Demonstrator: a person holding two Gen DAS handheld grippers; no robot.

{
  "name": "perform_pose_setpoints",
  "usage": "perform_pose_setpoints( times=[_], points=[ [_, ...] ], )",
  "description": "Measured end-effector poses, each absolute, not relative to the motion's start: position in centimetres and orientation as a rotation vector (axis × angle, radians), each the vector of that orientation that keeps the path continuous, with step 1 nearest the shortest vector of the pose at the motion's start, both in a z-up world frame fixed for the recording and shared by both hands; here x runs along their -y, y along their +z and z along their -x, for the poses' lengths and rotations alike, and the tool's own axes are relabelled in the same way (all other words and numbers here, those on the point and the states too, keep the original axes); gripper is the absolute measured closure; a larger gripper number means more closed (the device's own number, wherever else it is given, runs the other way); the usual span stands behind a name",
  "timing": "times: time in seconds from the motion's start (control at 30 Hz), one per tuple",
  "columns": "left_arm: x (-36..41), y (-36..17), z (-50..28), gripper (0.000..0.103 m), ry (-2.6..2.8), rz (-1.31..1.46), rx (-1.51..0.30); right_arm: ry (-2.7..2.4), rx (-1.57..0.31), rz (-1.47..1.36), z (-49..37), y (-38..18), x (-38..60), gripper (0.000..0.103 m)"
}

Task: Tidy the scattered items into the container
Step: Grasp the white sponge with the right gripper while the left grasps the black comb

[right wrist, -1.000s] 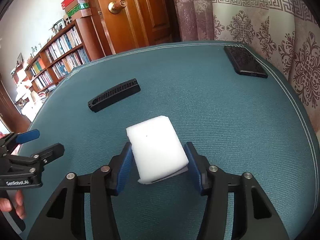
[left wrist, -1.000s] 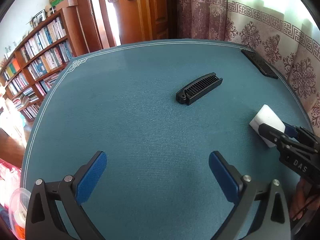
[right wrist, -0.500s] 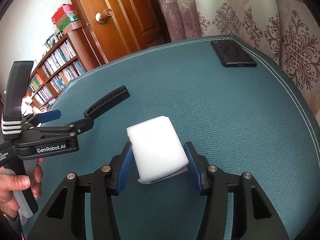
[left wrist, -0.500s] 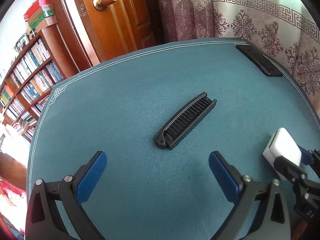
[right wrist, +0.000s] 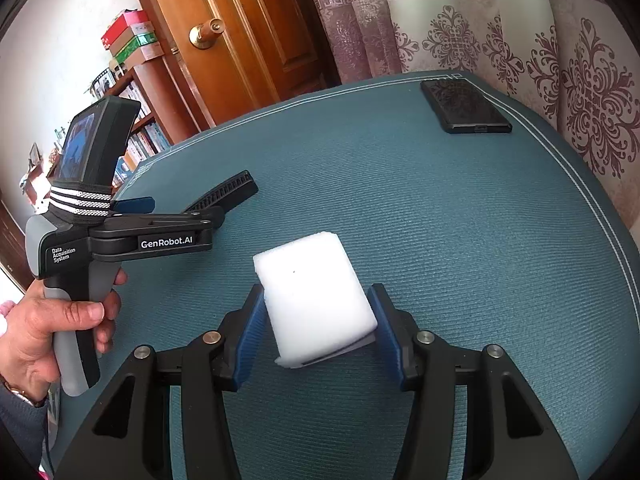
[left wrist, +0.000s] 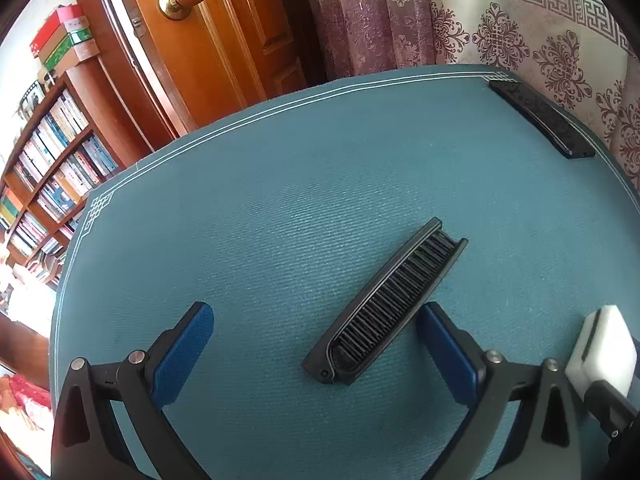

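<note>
A black folding comb [left wrist: 384, 308] lies slanted on the teal table mat [left wrist: 280, 200]. Its near end sits between the blue pads of my left gripper [left wrist: 316, 344], which is open and closer to the comb with its right finger [left wrist: 448, 352]. In the right wrist view, my right gripper [right wrist: 316, 296] is shut on a white foam block [right wrist: 316, 308], held just above the mat. The block [left wrist: 604, 352] also shows at the lower right of the left wrist view. The left gripper [right wrist: 184, 208] covers part of the comb [right wrist: 228, 194]. No container is in view.
A black phone [right wrist: 466, 108] lies at the mat's far right corner, beside patterned curtains [right wrist: 520, 40]. A wooden door [left wrist: 224, 32] and a bookshelf [left wrist: 48, 176] stand behind the table. A person's hand [right wrist: 52, 320] holds the left gripper's handle.
The left gripper has moved forward and right, and the comb's near end now lies between its open fingers. The right gripper still holds the white block, shifted slightly.
</note>
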State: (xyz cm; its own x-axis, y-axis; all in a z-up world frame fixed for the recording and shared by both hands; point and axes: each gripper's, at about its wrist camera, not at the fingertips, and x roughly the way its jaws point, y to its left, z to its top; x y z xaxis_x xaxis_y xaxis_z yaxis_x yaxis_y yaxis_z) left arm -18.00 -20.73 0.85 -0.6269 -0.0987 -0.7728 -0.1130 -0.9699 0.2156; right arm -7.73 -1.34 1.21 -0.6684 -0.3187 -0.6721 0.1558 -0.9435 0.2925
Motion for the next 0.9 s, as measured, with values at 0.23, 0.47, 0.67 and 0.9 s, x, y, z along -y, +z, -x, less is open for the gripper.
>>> perform_pose_setpoints(
  times=[0.23,0.47,0.67,0.9],
  points=[
    [21.0,0.7,19.0,0.001,2.829,1.329,-0.303,-2.635,0.308,-1.120,7.7,1.3,1.4,0.048],
    [20.3,0.7,18.8,0.035,2.803,1.268,-0.229,-2.638,0.300,-1.121,7.8,1.3,1.5,0.048],
    [19.5,0.6,18.5,0.060,2.784,1.243,-0.199,-2.639,0.300,-1.121,7.8,1.4,1.6,0.048],
    [18.9,0.6,17.6,0.070,2.775,1.249,-0.185,-2.639,0.303,-1.119,7.6,1.4,1.4,0.048]
  ],
)
